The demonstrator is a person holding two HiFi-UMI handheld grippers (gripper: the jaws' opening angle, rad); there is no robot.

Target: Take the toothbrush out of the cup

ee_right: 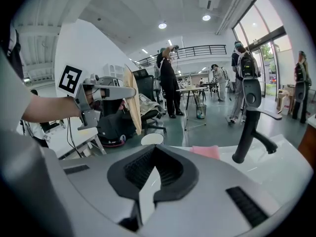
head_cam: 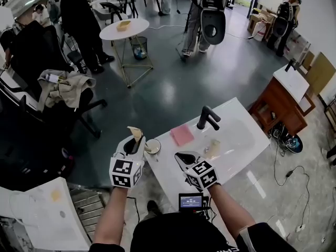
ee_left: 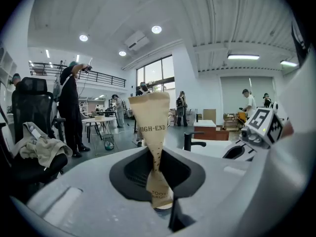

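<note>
A toothbrush in a tan paper wrapper (head_cam: 137, 135) (ee_left: 150, 132) stands upright in my left gripper (head_cam: 137, 144) (ee_left: 159, 186), which is shut on the wrapper's lower part. It hangs in the air just left of the white cup (head_cam: 153, 146) (ee_right: 152, 138), clear of its rim. The cup stands at the left end of the white counter (head_cam: 168, 178). My right gripper (head_cam: 184, 158) (ee_right: 143, 191) hovers over the counter to the right of the cup, its jaws a narrow gap apart with nothing between them. From the right gripper view the left gripper (ee_right: 113, 92) holds the wrapper (ee_right: 132, 100) high.
A pink cloth (head_cam: 182, 135) lies behind the cup. A black faucet (head_cam: 208, 117) (ee_right: 249, 127) stands over the sink basin (head_cam: 233, 135). An office chair with clothes (head_cam: 63, 91), a round table (head_cam: 124, 29) and several people fill the floor beyond.
</note>
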